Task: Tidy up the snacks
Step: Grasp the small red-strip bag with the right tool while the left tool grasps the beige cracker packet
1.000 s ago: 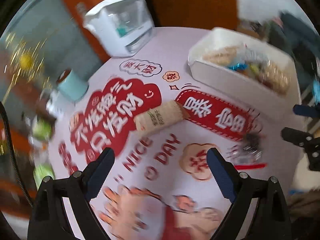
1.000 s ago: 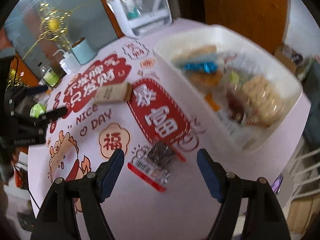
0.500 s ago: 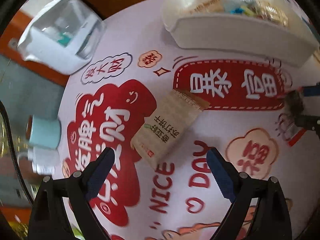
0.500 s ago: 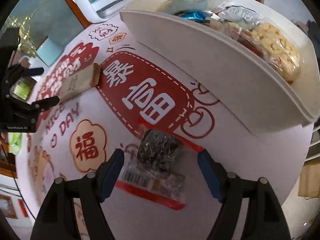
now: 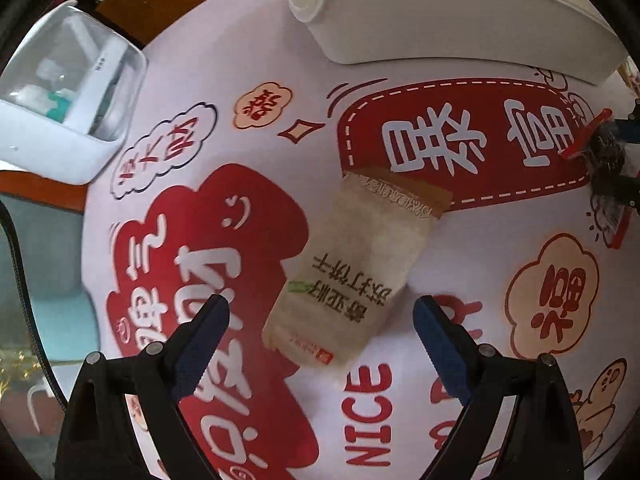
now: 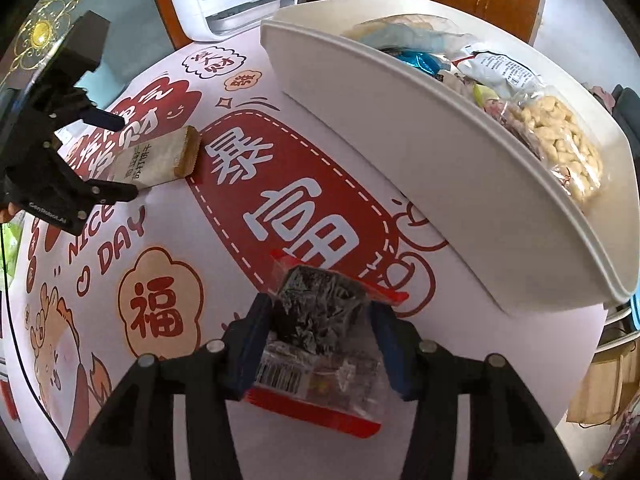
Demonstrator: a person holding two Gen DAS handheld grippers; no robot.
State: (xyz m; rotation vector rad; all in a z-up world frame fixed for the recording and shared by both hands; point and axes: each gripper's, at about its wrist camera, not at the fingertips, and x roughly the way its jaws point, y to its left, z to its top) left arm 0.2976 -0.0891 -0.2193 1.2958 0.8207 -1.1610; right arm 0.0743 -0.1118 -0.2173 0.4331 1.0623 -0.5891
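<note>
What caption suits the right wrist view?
Right gripper jaws, just closing, pinch a clear snack packet beside the white bin.

Mostly plastic and printed film, little that shines

The tablecloth (image 5: pixel 256 64) looks smooth and matt; the bin (image 6: pixel 460 184) is matt white plastic. The cracker pack (image 5: pixel 352 264) has a dull papery wrapper, the seaweed pack (image 6: pixel 320 344) clear crinkly glossy film. Gripper fingers (image 5: pixel 202 330) are matt black plastic with ribbed blue pads.
</note>
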